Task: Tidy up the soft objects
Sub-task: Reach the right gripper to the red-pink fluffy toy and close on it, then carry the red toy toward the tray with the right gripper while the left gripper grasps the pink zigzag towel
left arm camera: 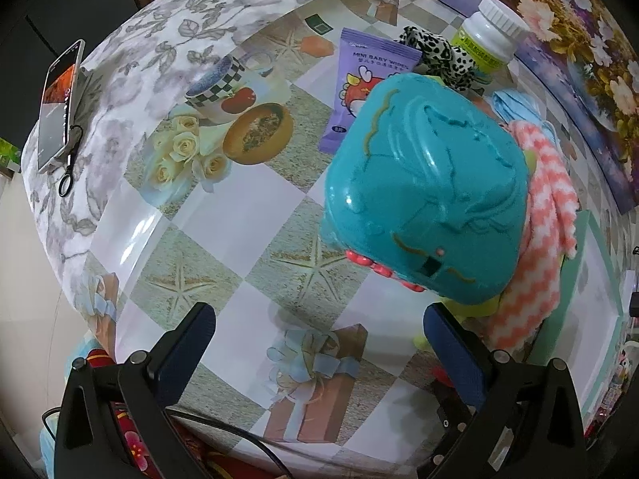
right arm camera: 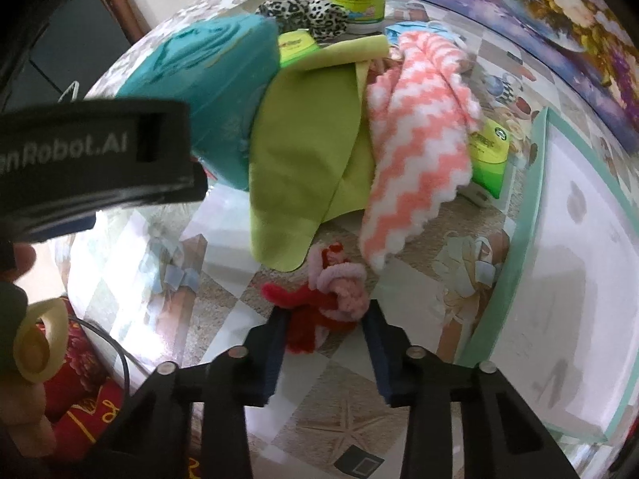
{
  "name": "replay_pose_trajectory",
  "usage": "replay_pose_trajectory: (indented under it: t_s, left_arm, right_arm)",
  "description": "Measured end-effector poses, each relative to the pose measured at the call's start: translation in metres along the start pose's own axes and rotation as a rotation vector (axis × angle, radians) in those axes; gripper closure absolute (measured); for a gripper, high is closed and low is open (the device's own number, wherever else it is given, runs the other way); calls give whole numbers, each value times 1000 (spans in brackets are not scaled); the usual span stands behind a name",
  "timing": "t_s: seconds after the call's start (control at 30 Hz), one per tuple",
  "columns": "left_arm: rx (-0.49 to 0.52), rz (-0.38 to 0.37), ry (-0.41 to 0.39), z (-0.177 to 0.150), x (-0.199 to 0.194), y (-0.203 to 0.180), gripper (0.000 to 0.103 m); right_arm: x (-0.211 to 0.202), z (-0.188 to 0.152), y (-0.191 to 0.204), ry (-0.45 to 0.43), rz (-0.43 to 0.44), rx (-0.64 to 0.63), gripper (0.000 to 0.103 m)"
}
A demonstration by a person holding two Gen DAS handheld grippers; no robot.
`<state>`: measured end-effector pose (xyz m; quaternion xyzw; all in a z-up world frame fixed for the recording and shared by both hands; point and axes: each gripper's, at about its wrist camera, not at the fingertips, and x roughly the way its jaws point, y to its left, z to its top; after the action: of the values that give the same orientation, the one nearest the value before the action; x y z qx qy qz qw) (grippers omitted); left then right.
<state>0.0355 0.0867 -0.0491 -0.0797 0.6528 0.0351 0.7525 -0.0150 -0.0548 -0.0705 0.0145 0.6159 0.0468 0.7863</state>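
Red and pink fuzzy yarn, a small bundle (right arm camera: 325,311), lies on the patterned counter (right arm camera: 351,415) right between our right gripper (right arm camera: 325,341) fingers, which pinch in on its sides. We judge this the pickup step; next comes a lift and carry, perhaps toward the green-rimmed tray (right arm camera: 523,215). Our left gripper (left arm camera: 319,343) hangs with fingers spread over bare counter, holding nothing. The bundle looks limp, tangled, easily snagged.

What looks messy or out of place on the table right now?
The green cloth and pink zigzag towel lie crumpled in a heap against the teal box, partly burying a small green packet.
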Motion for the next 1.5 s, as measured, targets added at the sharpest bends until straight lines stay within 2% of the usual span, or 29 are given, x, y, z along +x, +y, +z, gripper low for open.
replay_pose_trajectory:
  t_s: [0.17,0.33,0.53,0.73,0.83,0.9,1.03,1.17,1.27,1.33,1.5]
  left_arm:
    - [1,-28,2,0,1,-8,0]
    - [23,-37,1,-5,-3,-17,0]
    - [83,-32,-29,-13,-8,-37,0]
    - [160,-63,-50,-25,-22,-72,0]
    - [207,-96,-63,-30,-32,-93,4]
    - [221,-118,-78,-30,-39,-102,7]
    - [254,-140,-107,-21,-49,-123,7]
    - [288,-148,-121,-16,-54,-140,7]
    - [299,-149,-110,-13,-54,-154,12]
    - [312,-153,-101,-11,-49,-166,16]
    - [301,-183,-104,-2,-36,-187,16]
  right_arm:
    - [-14,-5,-13,-21,22,29,69]
    - [-42,-1,-46,-75,50,96,69]
    - [-75,-1,-89,-161,34,195,69]
    - [-104,0,-112,-229,-17,277,69]
    - [-114,-4,-103,-247,-42,274,69]
    - [-123,-10,-100,-265,-25,275,69]
    - [-122,-22,-96,-302,-21,302,69]
    - [-136,-20,-113,-337,-70,354,69]
    - [-143,-15,-128,-344,-110,404,69]
    - [-145,-10,-136,-349,-120,424,69]
    - [-151,4,-160,-369,-135,495,69]
